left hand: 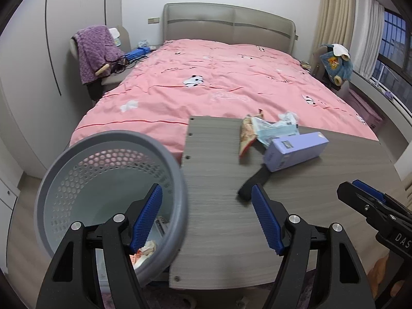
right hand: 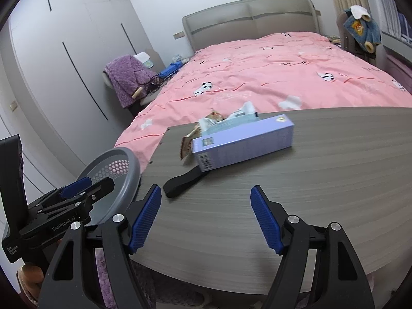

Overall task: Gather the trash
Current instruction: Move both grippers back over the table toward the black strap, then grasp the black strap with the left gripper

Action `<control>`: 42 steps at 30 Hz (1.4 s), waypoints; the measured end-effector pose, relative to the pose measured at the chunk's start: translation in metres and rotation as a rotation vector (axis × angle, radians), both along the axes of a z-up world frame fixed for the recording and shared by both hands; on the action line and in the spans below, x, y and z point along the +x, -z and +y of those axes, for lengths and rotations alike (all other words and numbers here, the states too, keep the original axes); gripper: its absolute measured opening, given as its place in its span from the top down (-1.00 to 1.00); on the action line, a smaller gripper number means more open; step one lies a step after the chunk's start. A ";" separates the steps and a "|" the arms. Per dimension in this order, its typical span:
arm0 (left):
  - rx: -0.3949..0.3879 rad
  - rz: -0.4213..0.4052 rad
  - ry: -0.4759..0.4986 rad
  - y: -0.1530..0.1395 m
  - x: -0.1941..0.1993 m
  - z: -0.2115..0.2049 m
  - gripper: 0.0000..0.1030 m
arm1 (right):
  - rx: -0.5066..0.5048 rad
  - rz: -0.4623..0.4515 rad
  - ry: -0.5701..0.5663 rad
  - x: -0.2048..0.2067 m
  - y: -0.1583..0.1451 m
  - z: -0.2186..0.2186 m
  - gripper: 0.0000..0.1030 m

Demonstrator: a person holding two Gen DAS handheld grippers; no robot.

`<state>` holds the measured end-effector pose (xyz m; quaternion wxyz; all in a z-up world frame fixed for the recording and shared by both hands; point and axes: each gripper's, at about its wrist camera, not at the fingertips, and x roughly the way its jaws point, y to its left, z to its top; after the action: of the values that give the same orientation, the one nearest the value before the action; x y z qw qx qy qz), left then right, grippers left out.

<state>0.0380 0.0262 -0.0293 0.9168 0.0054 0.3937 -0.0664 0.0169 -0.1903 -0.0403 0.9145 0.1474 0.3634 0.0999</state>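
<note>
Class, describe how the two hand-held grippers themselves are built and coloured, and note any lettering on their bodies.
Both look alike. The left hand-held gripper and right hand-held gripper have black angular frames with triangular cut-outs, round silver pivot bolts, and blue ribbed pads lining the two fingers. White lettering reads "GenRobot.AI" on the left one's side. No cables or sleeves are visible.

Both grippers were black plastic. Their fingers (left hand: 265,221) had bumpy blue pads and round silver screws. One side read "GenRobot.AI" in white.

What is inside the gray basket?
The gray basket holds some crumpled wrappers at the bottom. The left gripper, jaws open, and the basket's rim cover the rest.
</note>
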 end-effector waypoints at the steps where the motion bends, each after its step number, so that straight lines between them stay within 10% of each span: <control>1: 0.002 0.000 0.005 0.000 0.001 -0.004 -0.34 | 0.003 0.000 0.004 0.000 0.001 -0.003 -0.37; 42: 0.069 0.154 0.048 0.068 0.063 -0.075 -0.34 | 0.088 0.034 0.054 0.007 0.026 -0.092 -0.40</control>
<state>0.1007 -0.0491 -0.0974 0.8813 0.0411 0.4647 -0.0748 0.0242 -0.2825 -0.0661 0.9032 0.1987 0.3699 0.0884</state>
